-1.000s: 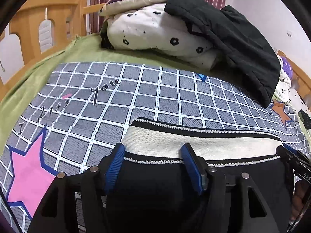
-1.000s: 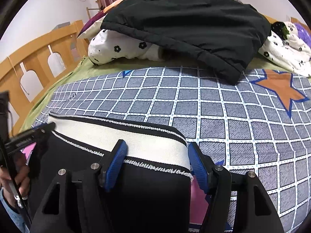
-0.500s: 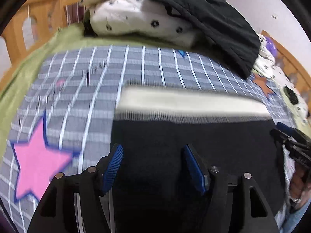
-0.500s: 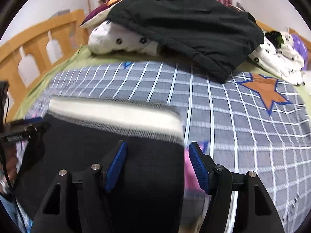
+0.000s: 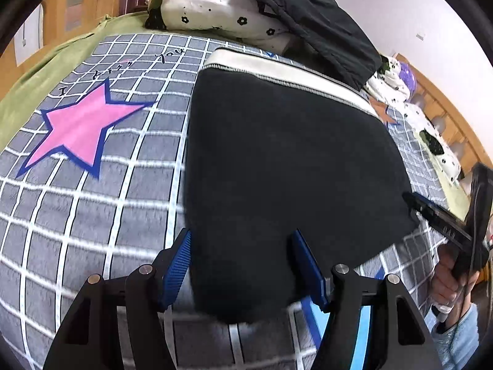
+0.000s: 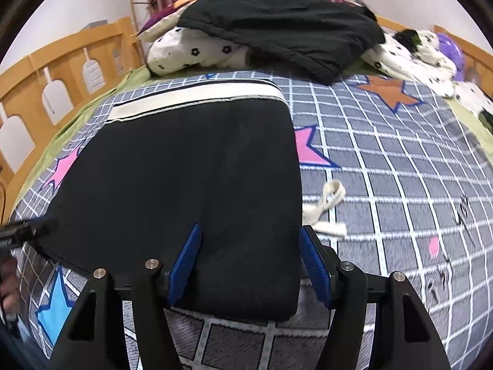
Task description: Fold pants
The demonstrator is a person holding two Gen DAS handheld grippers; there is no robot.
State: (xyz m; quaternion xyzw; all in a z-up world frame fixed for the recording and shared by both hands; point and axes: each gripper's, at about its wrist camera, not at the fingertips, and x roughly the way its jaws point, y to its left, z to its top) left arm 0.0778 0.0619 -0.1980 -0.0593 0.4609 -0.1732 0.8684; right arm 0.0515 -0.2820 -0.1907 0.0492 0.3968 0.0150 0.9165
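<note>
Black pants point(image 5: 286, 154) with a cream waistband point(image 5: 277, 67) lie folded flat on the grid-patterned bedspread point(image 5: 77, 200). My left gripper point(image 5: 241, 236) stands open over the near left part of the pants, its blue pads astride the cloth without pressing it. In the right wrist view the pants point(image 6: 185, 169) fill the middle, waistband point(image 6: 197, 98) at the far end. There my right gripper point(image 6: 250, 228) is open over the near right corner. A cream drawstring point(image 6: 326, 206) sticks out from under the right edge. Each gripper shows at the edge of the other's view.
A flowered white quilt point(image 5: 222, 15) and a black jacket point(image 5: 314, 30) are piled at the head of the bed, just beyond the waistband. A wooden bed rail point(image 6: 46, 71) runs along the left. A person's hand point(image 5: 446, 277) holds the right gripper's handle.
Both grippers have drawn back from the waistband to the near edge of the pants, jaws still apart. The pants stayed lying flat, and far more of the black cloth is in view.
</note>
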